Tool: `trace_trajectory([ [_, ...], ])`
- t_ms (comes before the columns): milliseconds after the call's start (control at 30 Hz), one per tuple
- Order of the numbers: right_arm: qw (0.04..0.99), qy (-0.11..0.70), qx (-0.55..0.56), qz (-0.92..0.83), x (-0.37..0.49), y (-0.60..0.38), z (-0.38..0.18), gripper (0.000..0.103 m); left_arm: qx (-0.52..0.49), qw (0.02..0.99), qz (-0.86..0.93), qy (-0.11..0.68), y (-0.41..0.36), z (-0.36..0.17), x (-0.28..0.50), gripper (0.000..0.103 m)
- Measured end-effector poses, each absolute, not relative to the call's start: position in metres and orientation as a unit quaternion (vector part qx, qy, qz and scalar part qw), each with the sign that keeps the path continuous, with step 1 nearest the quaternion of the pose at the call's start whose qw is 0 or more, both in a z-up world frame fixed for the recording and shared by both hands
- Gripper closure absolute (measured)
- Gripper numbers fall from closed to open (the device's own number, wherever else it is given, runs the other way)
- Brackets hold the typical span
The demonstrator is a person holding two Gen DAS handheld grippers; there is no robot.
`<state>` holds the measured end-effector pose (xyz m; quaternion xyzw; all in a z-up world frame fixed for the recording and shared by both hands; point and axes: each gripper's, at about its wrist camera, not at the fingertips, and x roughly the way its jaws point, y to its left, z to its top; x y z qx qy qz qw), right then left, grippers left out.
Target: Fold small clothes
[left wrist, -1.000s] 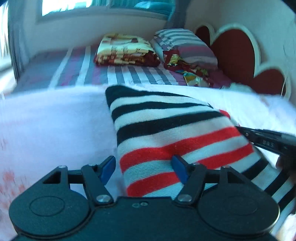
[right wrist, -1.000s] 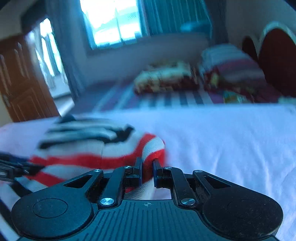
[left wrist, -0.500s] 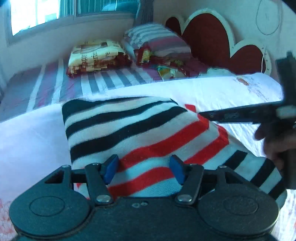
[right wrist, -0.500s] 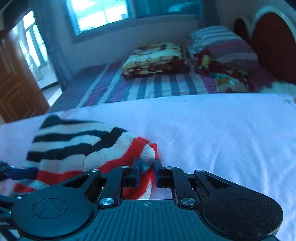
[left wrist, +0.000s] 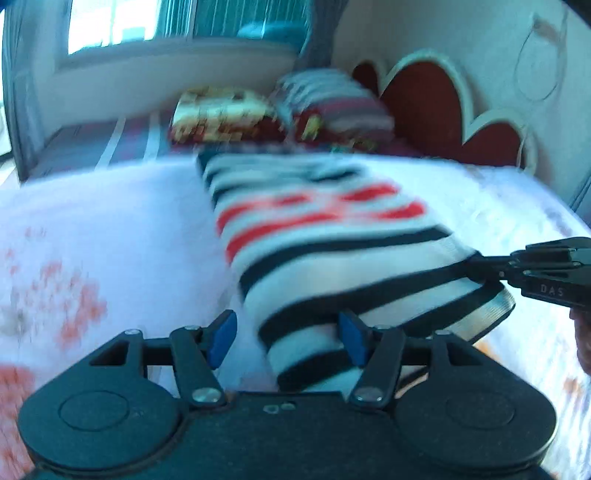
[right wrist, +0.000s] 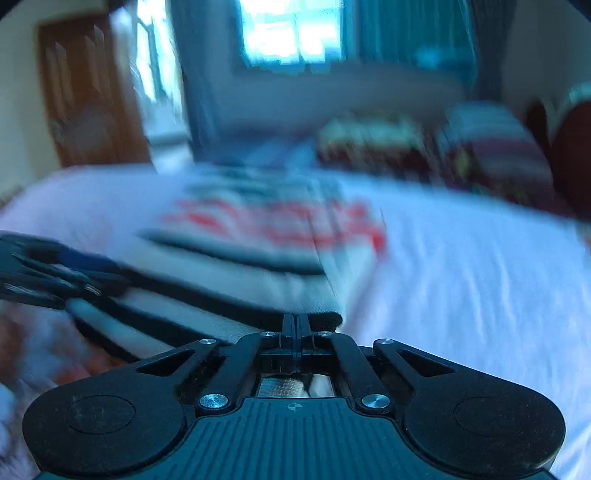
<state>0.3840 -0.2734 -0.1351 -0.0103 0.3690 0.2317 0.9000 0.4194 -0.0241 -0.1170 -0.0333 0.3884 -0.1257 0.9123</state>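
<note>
A small knitted garment [left wrist: 325,236] with black, white and red stripes lies on the white bed sheet [left wrist: 103,229]; it also shows, blurred, in the right wrist view [right wrist: 258,240]. My left gripper [left wrist: 288,338] is open, its blue-padded fingers standing either side of the garment's near black-and-white edge. My right gripper [right wrist: 295,325] is shut on the garment's near corner; it shows from the side in the left wrist view [left wrist: 480,264], pinching the right edge. The left gripper appears at the left of the right wrist view [right wrist: 92,277].
Beyond the sheet lie a patterned pillow [left wrist: 221,114], a striped pillow [left wrist: 332,99] and a red heart-shaped headboard [left wrist: 424,96]. A window [right wrist: 291,33] and a wooden door [right wrist: 88,96] stand at the back. The sheet's near left part has red flower prints [left wrist: 74,288].
Both grippers have pulled back toward the garment's near end. The right gripper let go of the red-striped fold and closed on the near black-and-white corner. The red stripes now lie farther away.
</note>
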Motion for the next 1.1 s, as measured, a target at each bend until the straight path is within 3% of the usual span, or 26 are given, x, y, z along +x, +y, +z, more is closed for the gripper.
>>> trace_trajectory([
  [167,0.905,0.367,0.029,0.212,0.376,-0.276,-0.125,0.103,-0.075,0.91,-0.117,0.391,-0.013,-0.11,0.412,0.047],
  [333,0.912,0.344,0.028,0.224,0.348,-0.28,-0.103,0.103,-0.085,0.91,-0.118,0.388,-0.001,-0.102,0.384,0.044],
  [500,0.899,0.393,0.017,0.193,0.362,-0.274,-0.141,0.103,-0.083,0.902,-0.097,0.412,-0.002,-0.125,0.388,0.041],
  [667,0.91,0.367,0.041,0.189,0.356,-0.284,-0.114,0.103,-0.083,0.912,-0.096,0.39,0.001,-0.104,0.384,0.043],
  [867,0.93,0.319,0.069,0.171,0.402,-0.285,-0.091,0.103,-0.117,0.917,-0.094,0.371,0.009,-0.09,0.438,0.042],
  [1000,0.921,0.342,0.056,0.179,0.452,-0.257,-0.106,0.103,-0.113,0.909,-0.089,0.392,-0.002,-0.1,0.475,0.041],
  [1067,0.902,0.391,0.027,0.181,0.468,-0.245,-0.13,0.103,-0.098,0.899,-0.089,0.417,-0.009,-0.113,0.487,0.032],
  [1100,0.907,0.378,0.015,0.185,0.467,-0.242,-0.133,0.103,-0.106,0.897,-0.089,0.419,-0.008,-0.116,0.489,0.031],
])
